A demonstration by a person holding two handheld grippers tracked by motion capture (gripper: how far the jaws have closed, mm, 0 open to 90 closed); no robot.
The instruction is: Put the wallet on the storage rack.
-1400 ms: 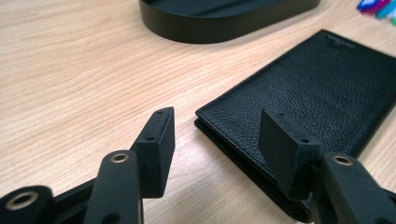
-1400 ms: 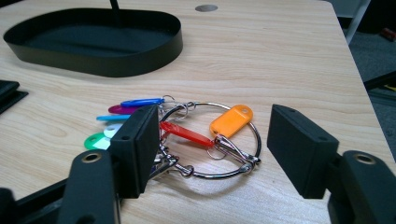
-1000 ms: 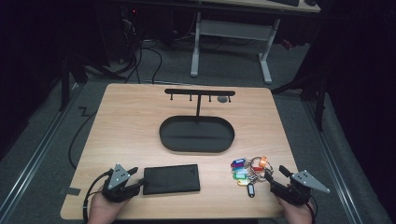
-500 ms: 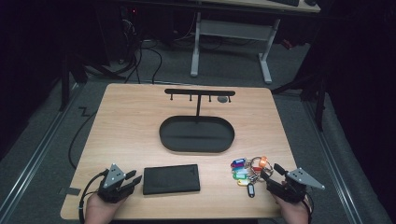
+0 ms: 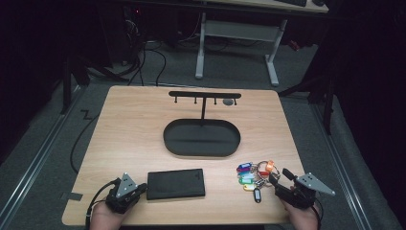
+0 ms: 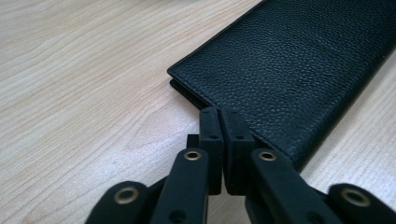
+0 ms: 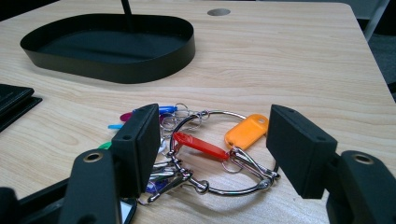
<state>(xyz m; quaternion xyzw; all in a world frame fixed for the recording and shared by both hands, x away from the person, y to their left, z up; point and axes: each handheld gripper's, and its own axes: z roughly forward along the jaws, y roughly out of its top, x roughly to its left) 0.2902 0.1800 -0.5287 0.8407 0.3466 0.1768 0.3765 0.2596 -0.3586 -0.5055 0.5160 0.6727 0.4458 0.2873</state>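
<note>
Dark floor and a white-legged desk frame surround the light wooden table [image 5: 134, 124]. Near its front edge lies a black leather wallet [image 5: 175, 183], left of centre, with a bunch of keys with coloured tags [image 5: 253, 173] toward the front right corner. The left gripper view shows the left gripper [image 6: 223, 119] with its jaws having just closed, pressed together with nothing between, tips at the wallet's corner. The right gripper [image 7: 212, 140] stands wide around the big key ring, without pinching it. An oval black tray [image 5: 201, 138] with a hook stand sits mid-table.

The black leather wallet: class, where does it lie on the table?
High view: the wallet lies near the front edge, left of the key bunch.
</note>
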